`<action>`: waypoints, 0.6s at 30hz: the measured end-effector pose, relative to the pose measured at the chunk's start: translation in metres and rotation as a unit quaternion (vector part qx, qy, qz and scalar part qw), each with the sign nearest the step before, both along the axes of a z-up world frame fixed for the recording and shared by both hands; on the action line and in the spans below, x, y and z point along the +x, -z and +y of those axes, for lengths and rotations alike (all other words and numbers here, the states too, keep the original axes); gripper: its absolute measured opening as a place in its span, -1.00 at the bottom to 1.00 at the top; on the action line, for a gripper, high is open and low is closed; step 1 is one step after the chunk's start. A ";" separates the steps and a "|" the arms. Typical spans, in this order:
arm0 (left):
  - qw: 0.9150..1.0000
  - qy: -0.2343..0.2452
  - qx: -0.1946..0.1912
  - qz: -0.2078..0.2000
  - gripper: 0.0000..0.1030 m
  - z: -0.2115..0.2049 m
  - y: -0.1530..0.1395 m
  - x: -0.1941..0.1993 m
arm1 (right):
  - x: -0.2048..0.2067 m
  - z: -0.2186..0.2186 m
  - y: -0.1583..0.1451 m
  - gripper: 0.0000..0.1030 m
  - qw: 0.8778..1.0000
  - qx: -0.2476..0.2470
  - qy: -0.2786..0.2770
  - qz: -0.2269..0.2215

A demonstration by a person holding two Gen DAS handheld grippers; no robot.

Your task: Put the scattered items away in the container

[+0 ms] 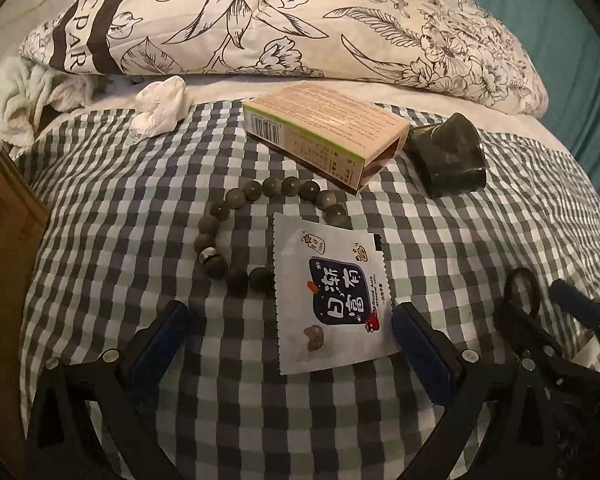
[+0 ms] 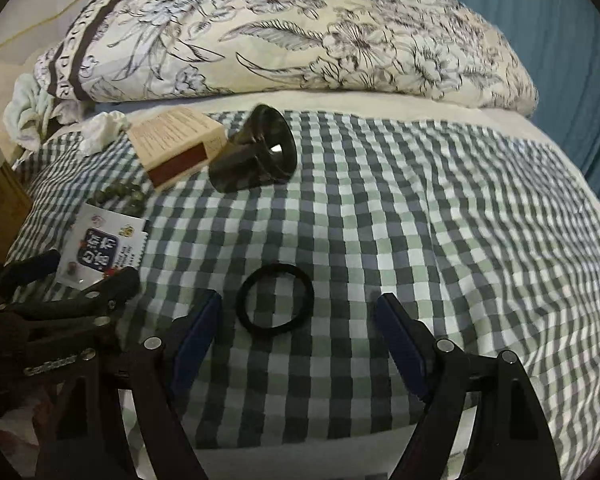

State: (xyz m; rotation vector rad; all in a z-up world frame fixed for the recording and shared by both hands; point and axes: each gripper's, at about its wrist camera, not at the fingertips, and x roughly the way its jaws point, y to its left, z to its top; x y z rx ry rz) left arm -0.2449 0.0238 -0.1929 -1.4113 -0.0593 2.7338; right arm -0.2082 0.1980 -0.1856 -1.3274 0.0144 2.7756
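Observation:
On the checked bedcover lie a white snack packet (image 1: 332, 300), a bracelet of dark green beads (image 1: 256, 224), a beige carton box (image 1: 324, 136) and a dark cup-shaped container (image 1: 446, 156) lying on its side. My left gripper (image 1: 290, 324) is open, its fingers either side of the packet's near end. In the right wrist view a black hair tie (image 2: 275, 300) lies just ahead of my open right gripper (image 2: 298, 312). The container (image 2: 256, 150), box (image 2: 180, 144), packet (image 2: 100, 248) and beads (image 2: 120, 194) show at the left there. The left gripper (image 2: 92, 280) is also seen.
A floral quilt (image 1: 284, 20) is heaped along the back of the bed. A crumpled white tissue (image 1: 160, 106) and a pale cloth (image 1: 32, 96) lie at the back left. A wooden edge (image 1: 8, 216) stands at the left. A teal curtain (image 2: 540, 40) hangs at the right.

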 end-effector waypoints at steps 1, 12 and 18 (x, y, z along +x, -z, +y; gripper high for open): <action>1.000 0.000 0.000 0.001 0.97 0.000 -0.001 0.000 | 0.000 0.001 0.001 0.53 1.000 0.000 0.003 0.001; 1.000 0.004 0.021 -0.011 -0.78 -0.020 -0.021 0.025 | 0.007 -0.020 -0.006 -0.60 0.999 0.044 -0.014 0.007; 0.999 -0.014 0.018 -0.039 -0.79 -0.034 -0.031 0.045 | 0.029 -0.013 -0.019 -0.77 1.000 -0.008 -0.013 0.005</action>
